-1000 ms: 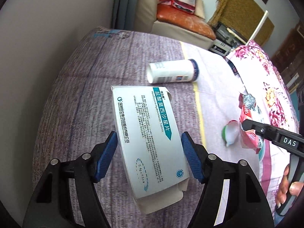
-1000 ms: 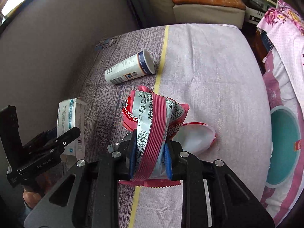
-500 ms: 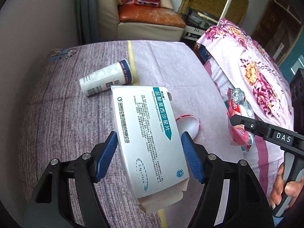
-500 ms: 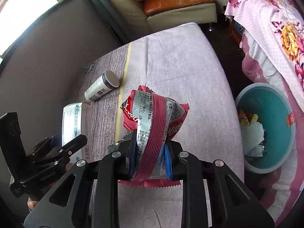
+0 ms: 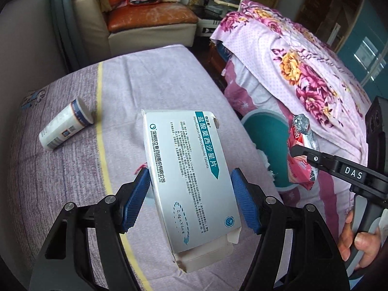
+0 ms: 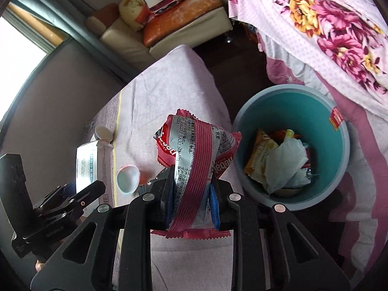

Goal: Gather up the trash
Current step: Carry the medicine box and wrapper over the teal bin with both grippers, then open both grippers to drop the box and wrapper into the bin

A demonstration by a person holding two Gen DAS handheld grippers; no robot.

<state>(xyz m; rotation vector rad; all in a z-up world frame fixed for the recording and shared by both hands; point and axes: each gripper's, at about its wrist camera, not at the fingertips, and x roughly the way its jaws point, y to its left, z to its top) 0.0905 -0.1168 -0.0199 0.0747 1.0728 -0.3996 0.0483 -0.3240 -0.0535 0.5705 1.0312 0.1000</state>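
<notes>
A red wrapper [image 6: 194,160] is pinched in the right claw [image 6: 191,194], with the bin [image 6: 339,131] just right of it (the nearer claw). A box [image 5: 191,177] is clamped in the left claw [image 5: 191,194], above the bed [image 5: 60,169].

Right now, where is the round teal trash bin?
In the right wrist view the round teal trash bin stands on the floor at the right, between the purple-covered bed and the pink flowered blanket, just beyond the red wafer wrapper.
</notes>
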